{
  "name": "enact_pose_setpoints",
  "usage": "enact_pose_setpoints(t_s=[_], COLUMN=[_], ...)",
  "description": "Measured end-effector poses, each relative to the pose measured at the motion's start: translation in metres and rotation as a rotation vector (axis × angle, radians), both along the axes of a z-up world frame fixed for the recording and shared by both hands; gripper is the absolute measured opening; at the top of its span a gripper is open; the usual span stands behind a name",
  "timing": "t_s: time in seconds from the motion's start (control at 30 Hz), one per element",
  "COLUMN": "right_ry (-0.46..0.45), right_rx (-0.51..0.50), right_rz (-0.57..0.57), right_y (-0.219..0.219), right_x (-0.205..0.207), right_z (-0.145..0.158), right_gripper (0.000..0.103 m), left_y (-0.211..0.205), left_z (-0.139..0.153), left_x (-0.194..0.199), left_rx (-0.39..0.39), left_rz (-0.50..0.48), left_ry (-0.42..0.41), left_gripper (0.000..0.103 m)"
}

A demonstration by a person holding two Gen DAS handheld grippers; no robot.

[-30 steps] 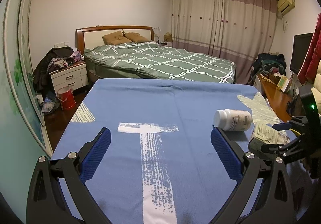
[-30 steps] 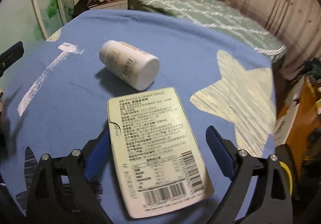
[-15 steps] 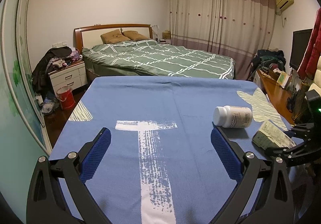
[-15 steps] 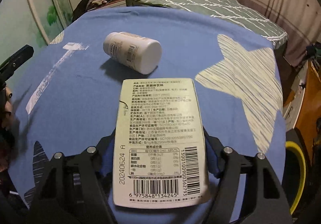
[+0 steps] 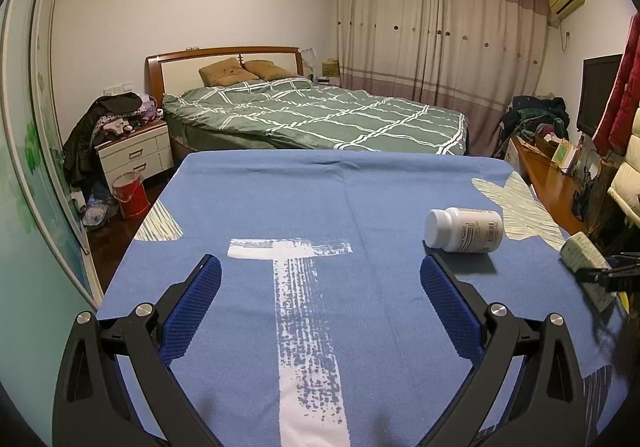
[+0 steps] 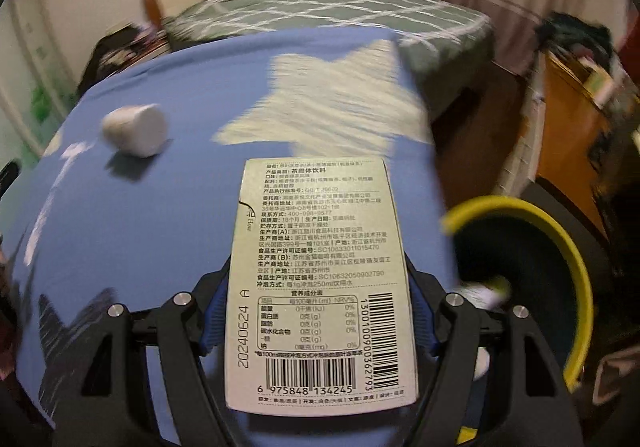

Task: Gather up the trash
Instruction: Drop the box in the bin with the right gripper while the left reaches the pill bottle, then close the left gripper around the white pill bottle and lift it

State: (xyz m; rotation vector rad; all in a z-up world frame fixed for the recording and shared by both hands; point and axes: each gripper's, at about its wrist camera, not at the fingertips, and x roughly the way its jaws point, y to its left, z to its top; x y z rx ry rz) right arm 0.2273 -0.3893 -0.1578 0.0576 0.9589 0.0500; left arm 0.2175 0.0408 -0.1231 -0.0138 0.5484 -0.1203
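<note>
the table [image 5: 360, 199], covered in a blue cloth with a pale star and a white t-shaped mark, carries the scene, with a green-quilted bed [image 5: 320, 115] beyond its far edge. past the table's right edge, seen from the right wrist view, stands a dark bin with a yellow rim [image 6: 560, 247], its mouth open toward the camera; a small pale scrap lies inside it, too blurred to name. the right gripper [image 6: 318, 311] has its jaws closed on a flat pale-green carton [image 6: 320, 279], the blue pads pressed against the carton's two long sides near its lower half, its printed back panel and barcodes facing the camera and its far end reaching out over the table's right edge area, just left of the bin's rim. in the left wrist view the same carton [image 5: 582, 257] shows at the table's right edge, held in the black fingers there. the left gripper [image 5: 320, 279] hangs over the near middle of the table with its jaws wide and nothing between them, the white t mark below. a white pill bottle [image 5: 464, 229] lies on its side near the table's right edge, cap toward the left, just beyond the left gripper's right fingertip and well apart from the carton.
</note>
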Motion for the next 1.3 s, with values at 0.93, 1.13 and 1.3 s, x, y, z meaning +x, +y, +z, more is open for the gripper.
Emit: enact_pose_setpoints(t_s=[0.93, 1.13, 1.3], right_ry=[-0.021, -0.033, -0.035], right_rx=[-0.021, 0.01, 0.031], right_rz=[-0.3, -0.307, -0.304], right_y=[-0.104, -0.107, -0.11], right_x=[-0.021, -0.023, -0.024], right_z=[-0.014, -0.014, -0.016], right_gripper=[0.08, 0.08, 0.08], left_y=[-0.137, -0.165, -0.177], left_z=[-0.005, -0.013, -0.019], left_x=[0.049, 0.093, 0.118], left_rx=[0.103, 0.105, 0.093], left_rz=[-0.282, -0.237, -0.199], left_ry=[0.189, 0.242, 0.265], left_gripper=[0.098, 0.098, 0.098])
